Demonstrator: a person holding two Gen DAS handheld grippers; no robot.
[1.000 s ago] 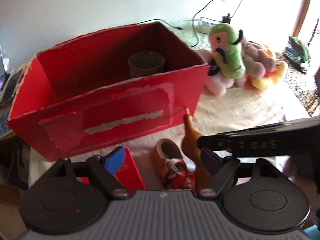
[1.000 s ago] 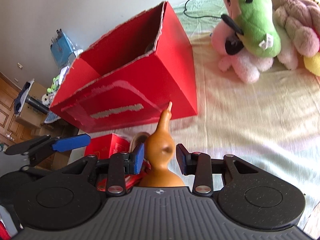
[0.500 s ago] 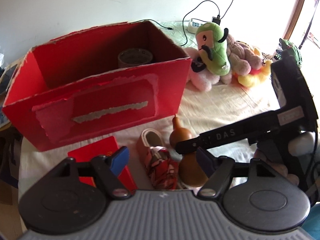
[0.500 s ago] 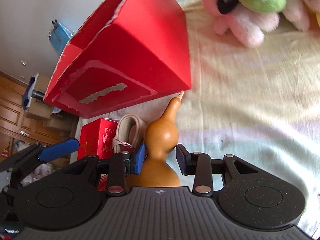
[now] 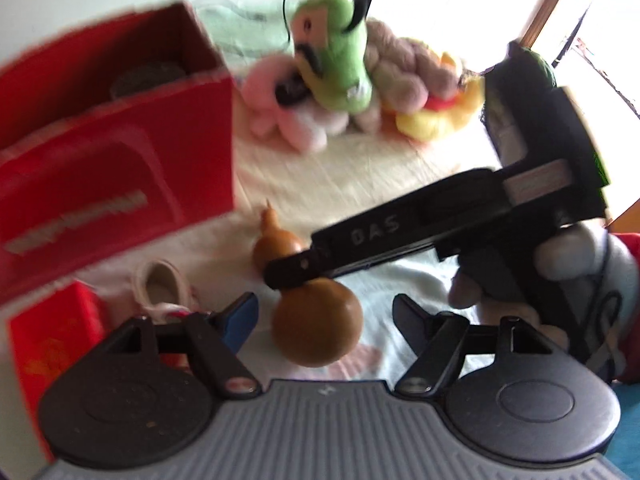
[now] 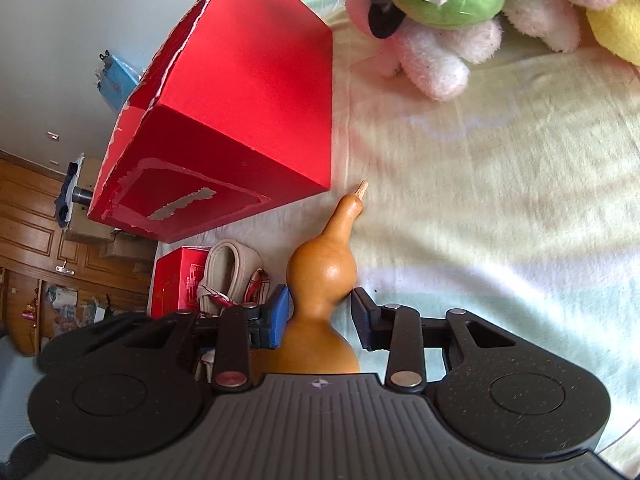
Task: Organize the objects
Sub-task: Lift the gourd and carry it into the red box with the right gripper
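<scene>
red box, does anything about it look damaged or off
Yes. The red box has a ragged, torn top rim showing pale cardboard, and its front face has a peeled patch with a grey strip where the surface was ripped away. A dark roll sits inside; otherwise it stands upright on the cloth.

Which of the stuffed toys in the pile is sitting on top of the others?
The green stuffed toy; it rests on the pink one, above the yellow one.
</scene>
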